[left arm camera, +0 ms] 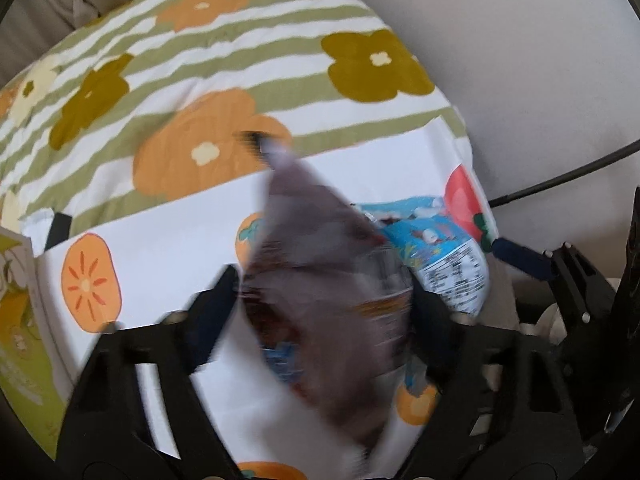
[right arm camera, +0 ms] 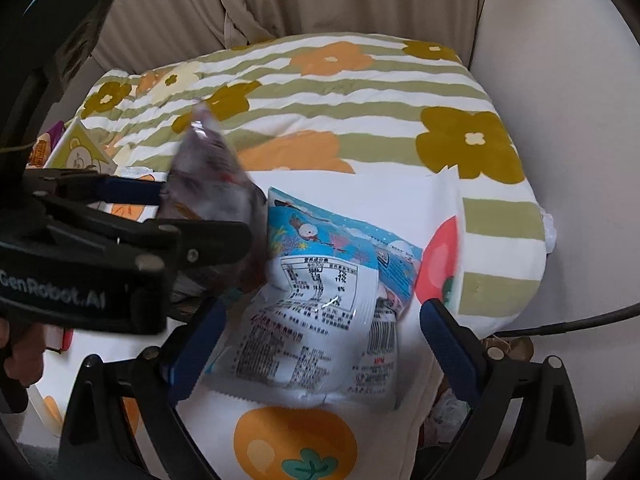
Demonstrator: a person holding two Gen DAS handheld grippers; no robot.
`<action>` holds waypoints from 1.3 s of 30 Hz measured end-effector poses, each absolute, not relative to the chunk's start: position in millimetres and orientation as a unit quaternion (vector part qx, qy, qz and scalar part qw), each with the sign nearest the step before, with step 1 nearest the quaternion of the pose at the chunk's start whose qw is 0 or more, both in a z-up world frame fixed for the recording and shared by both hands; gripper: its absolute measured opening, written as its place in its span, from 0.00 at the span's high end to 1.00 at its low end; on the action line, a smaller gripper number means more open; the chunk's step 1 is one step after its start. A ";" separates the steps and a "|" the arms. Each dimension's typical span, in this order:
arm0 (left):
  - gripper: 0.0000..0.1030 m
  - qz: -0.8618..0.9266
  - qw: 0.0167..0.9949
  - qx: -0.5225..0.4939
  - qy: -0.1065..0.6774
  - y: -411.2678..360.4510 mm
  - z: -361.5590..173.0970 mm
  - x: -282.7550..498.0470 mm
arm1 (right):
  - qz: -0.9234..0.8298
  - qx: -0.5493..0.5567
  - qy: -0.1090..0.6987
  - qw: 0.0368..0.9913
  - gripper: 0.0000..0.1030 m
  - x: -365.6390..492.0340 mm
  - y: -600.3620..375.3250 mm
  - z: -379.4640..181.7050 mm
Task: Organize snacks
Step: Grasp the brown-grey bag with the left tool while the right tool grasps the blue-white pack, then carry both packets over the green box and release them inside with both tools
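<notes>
Snack-sorting is mid-carry, I judge: my left gripper (left arm camera: 320, 300) has its jaws clamped on a blurred dark purple foil snack pouch (left arm camera: 316, 280), held above the white persimmon-print bag (right arm camera: 320, 440). My right gripper (right arm camera: 320, 344), jaws spread wide, straddles the blue-and-white snack packet (right arm camera: 320, 312) lying on that bag. Next: close on it squarely. Behind lies the green-striped flowered quilt (right arm camera: 360, 92); the left gripper crowds the packet's left edge.

We are counting two snack packets: one dark purple packet (right arm camera: 208, 184) and one blue and white packet (right arm camera: 332, 300). We are seeing one white bag with orange fruit prints (right arm camera: 296, 440) lying under them, one striped flowered cushion (right arm camera: 360, 92), one green and cream box (right arm camera: 80, 152), one black cable (right arm camera: 580, 320), and two grippers: left gripper (right arm camera: 192, 216), right gripper (right arm camera: 320, 340).
</notes>
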State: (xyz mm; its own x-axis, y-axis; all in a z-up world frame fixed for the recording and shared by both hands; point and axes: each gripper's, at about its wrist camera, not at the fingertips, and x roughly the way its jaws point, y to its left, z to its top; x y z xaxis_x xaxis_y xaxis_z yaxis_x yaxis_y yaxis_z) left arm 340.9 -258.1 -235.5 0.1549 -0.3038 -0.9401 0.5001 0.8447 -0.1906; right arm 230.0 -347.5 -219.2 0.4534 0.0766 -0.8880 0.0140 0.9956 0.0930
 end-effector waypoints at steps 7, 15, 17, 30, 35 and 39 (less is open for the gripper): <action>0.39 -0.267 0.756 0.065 0.594 -248.7 -235.4 342.3 | 0.021 0.051 0.541 0.839 0.06 238.1 -352.5 -231.2; 0.45 -0.253 0.759 0.046 0.598 -229.3 -230.1 341.1 | 0.021 0.077 0.553 0.830 0.06 249.4 -358.8 -240.0; 0.46 -0.247 0.761 0.042 0.598 -224.3 -228.5 340.1 | 0.021 0.087 0.555 0.827 0.06 252.0 -361.1 -242.9; 0.50 -0.227 0.778 0.015 0.585 -194.5 -211.3 326.5 | 0.027 0.113 0.552 0.826 0.32 251.8 -362.3 -243.9; 0.50 -0.227 0.791 0.006 0.568 -182.1 -189.9 317.2 | 0.030 0.106 0.538 0.836 0.36 247.3 -356.4 -228.2; 0.50 -0.227 0.808 -0.003 0.543 -165.1 -159.5 307.3 | 0.044 0.102 0.516 0.850 0.36 243.2 -346.1 -201.1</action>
